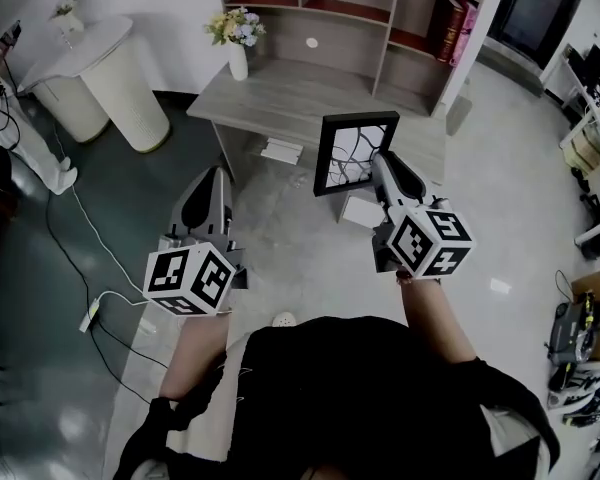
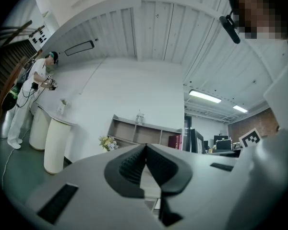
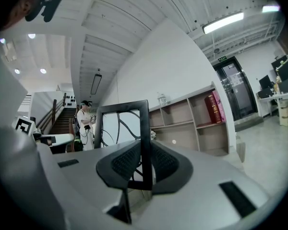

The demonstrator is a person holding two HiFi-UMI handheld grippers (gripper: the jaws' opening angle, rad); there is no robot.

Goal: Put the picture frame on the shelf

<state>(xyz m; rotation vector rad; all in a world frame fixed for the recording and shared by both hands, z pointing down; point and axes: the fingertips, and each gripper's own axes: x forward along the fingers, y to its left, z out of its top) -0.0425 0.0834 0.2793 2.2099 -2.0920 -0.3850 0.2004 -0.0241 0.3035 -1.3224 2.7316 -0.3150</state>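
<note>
**Picture frame in transit, held short of the shelf**

Shelf: open wooden compartments at the far side, books at its right, the other bays looking free. Desk: in front of the shelf, flower vase at its far left. Picture frame: black, upright, held in the air over the desk's near edge, not yet on the shelf. Right gripper: clenched on the frame's right-hand rail. Left gripper: jaws pressed together on nothing, low at near left. Step judged: carrying. Next move calls for lifting the frame farther to a free compartment, seating it upright, then letting go.
</note>
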